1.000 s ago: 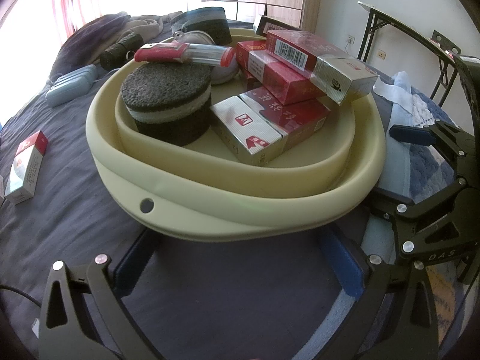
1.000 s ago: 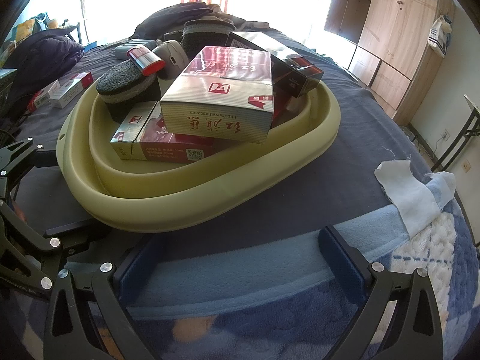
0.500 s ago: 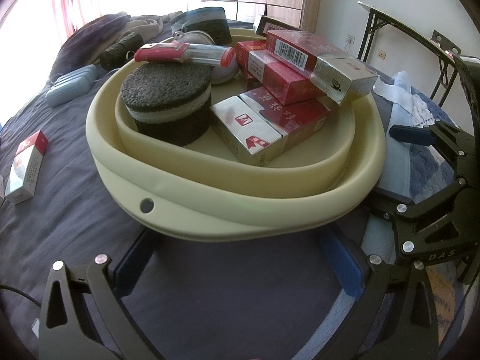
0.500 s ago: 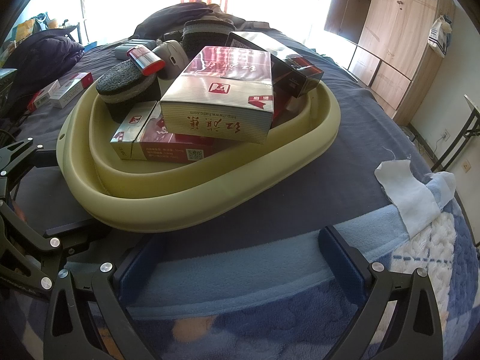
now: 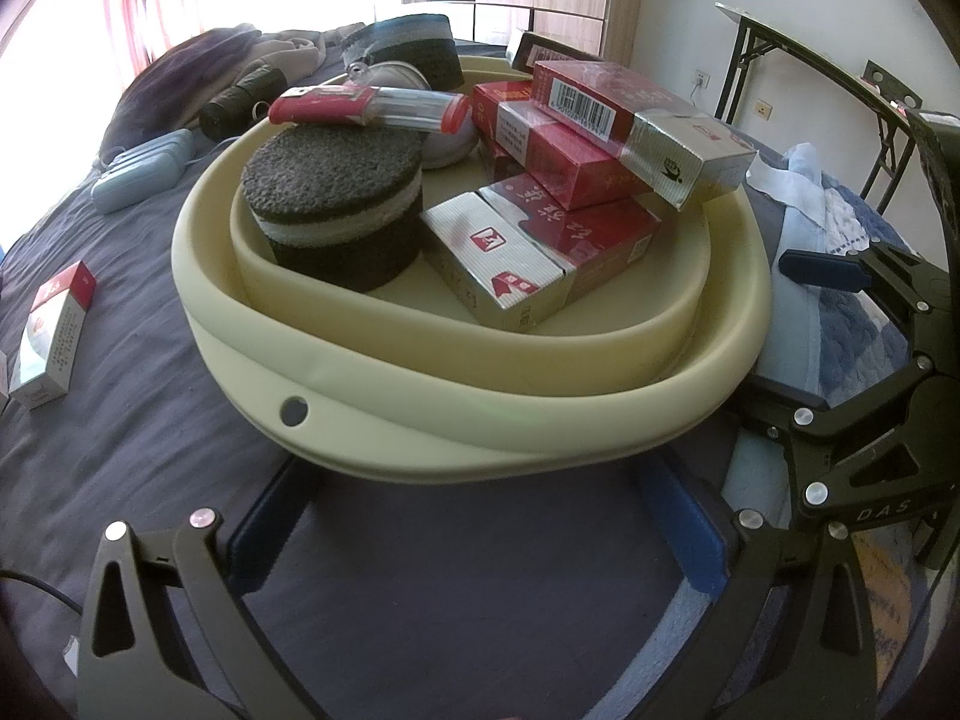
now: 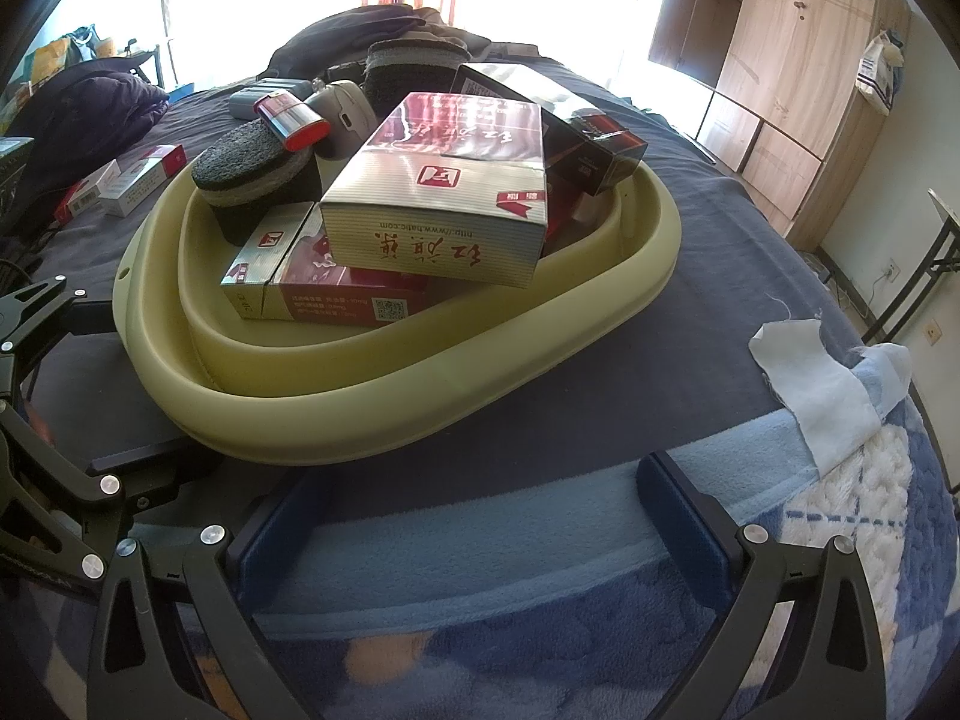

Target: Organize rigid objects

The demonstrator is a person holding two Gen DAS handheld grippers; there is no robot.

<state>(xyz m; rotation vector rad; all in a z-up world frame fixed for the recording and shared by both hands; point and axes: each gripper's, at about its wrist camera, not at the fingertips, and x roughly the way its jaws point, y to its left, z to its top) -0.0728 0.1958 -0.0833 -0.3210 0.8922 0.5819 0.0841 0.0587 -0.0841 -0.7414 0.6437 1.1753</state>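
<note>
A cream basin (image 5: 480, 414) (image 6: 372, 414) sits on the bed. It holds several red and silver cartons (image 5: 540, 258) (image 6: 444, 204), a round black sponge (image 5: 336, 210) (image 6: 252, 174), a red and clear tube (image 5: 372, 105) on top of it, and a grey rounded object (image 6: 342, 114). My left gripper (image 5: 480, 516) is open and empty, just short of the basin's near rim. My right gripper (image 6: 480, 510) is open and empty, also just short of the rim. Each gripper shows at the side of the other's view.
Small cartons (image 5: 54, 336) (image 6: 132, 180) lie on the dark sheet left of the basin. A pale blue case (image 5: 138, 171), another black sponge (image 5: 408, 48) and dark clothes (image 6: 96, 114) lie behind. A white cloth (image 6: 822, 384) lies at the right, with a wardrobe (image 6: 774, 78) beyond.
</note>
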